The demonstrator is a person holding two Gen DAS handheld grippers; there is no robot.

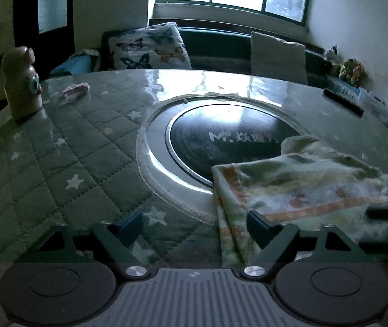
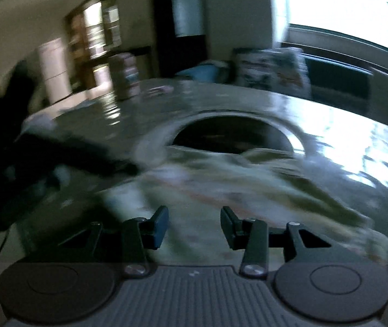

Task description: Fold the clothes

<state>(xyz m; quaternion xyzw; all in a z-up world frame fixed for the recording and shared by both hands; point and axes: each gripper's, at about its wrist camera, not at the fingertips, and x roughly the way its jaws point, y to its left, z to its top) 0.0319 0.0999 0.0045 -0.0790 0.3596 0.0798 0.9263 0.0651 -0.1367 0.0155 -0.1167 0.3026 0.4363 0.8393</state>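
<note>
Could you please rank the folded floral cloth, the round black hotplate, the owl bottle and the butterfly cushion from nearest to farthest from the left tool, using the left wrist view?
1. Folded floral cloth, at the left tool, right side.
2. Round black hotplate, table centre.
3. Owl bottle, far left.
4. Butterfly cushion, on the bench beyond.

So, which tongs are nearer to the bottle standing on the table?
Left. The left tongs sit at the cloth's left edge, on the bottle's side; the right tongs hover over the cloth, farther away.
</note>
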